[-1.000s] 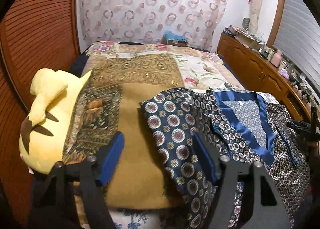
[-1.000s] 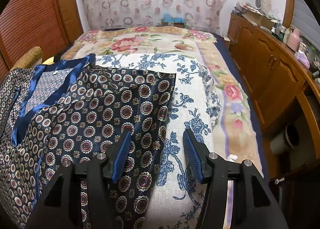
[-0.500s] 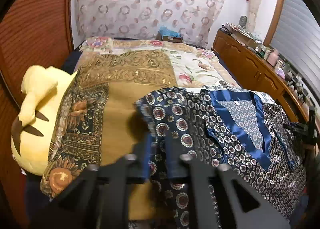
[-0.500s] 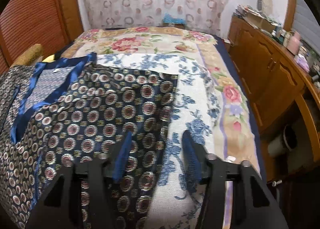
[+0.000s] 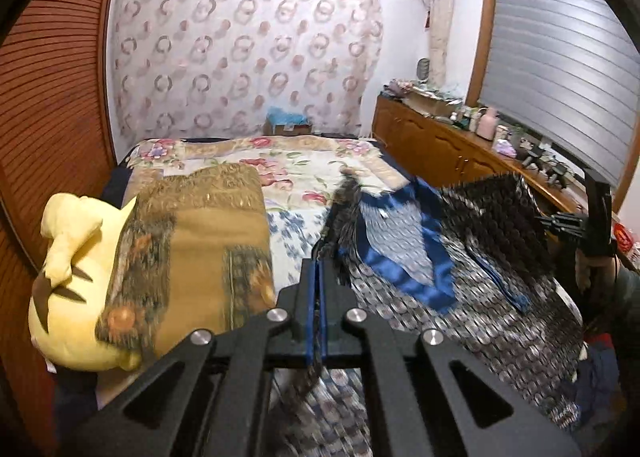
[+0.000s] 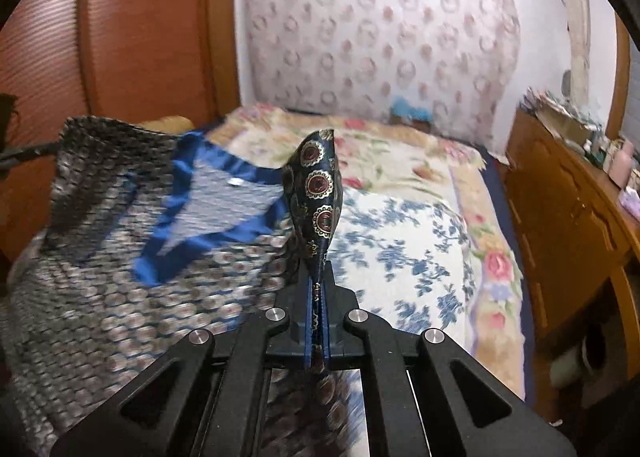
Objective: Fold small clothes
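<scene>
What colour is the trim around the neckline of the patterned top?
Shiny royal blue, around the V-neck of the top; the left wrist view shows it sharpest.

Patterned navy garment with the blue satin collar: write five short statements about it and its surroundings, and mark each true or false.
1. The left gripper has its jaws shut on an edge of the patterned navy garment with the blue satin collar. True.
2. The right gripper is open and holds nothing. False: it is shut on a fold of the garment.
3. A yellow plush toy lies beside the brown and gold folded blanket. True.
4. The garment lies on a bare wooden floor. False: it is on a floral bedspread.
5. The wooden sideboard has nothing on it. False: bottles and clutter crowd its top.
</scene>
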Tool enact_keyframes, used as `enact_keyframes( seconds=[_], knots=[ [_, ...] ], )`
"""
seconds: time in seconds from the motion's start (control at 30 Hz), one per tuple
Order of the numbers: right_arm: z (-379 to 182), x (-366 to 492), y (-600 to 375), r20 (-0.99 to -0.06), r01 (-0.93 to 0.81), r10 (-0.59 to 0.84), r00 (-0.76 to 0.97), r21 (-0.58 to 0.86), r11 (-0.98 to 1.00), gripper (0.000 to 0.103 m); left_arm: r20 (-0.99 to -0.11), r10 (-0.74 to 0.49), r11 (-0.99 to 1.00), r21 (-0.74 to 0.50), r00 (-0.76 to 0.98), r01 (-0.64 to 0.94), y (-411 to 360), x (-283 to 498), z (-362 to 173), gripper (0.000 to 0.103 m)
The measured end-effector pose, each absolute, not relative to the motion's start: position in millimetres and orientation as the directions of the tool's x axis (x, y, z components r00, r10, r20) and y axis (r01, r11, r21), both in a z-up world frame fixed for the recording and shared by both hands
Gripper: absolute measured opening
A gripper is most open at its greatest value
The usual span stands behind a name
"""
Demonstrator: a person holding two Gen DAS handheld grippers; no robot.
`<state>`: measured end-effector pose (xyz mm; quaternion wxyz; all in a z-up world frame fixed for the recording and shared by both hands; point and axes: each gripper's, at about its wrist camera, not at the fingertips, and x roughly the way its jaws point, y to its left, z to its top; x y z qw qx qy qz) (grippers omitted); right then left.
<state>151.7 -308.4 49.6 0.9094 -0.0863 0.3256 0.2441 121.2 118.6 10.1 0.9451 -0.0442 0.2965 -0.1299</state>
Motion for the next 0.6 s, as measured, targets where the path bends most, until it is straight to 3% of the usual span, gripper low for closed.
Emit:
enact_keyframes(
  seconds=[0.2,0.6],
  knots=[
    [47,100,-324,-0.624,-0.524,0.439,0.647,0.054,0.85,0.0,-0.562,-0.262,0.965,-0.173,0.785,0.198,119,58,-20,0.0],
    [19,39,-352,-0.682,-0.484,0.395,0.616,0.068,0.872,0.0,-0.585,-0.199,0.979,-0.159,0.786,0.13,135,2,-48,0.0]
  ],
)
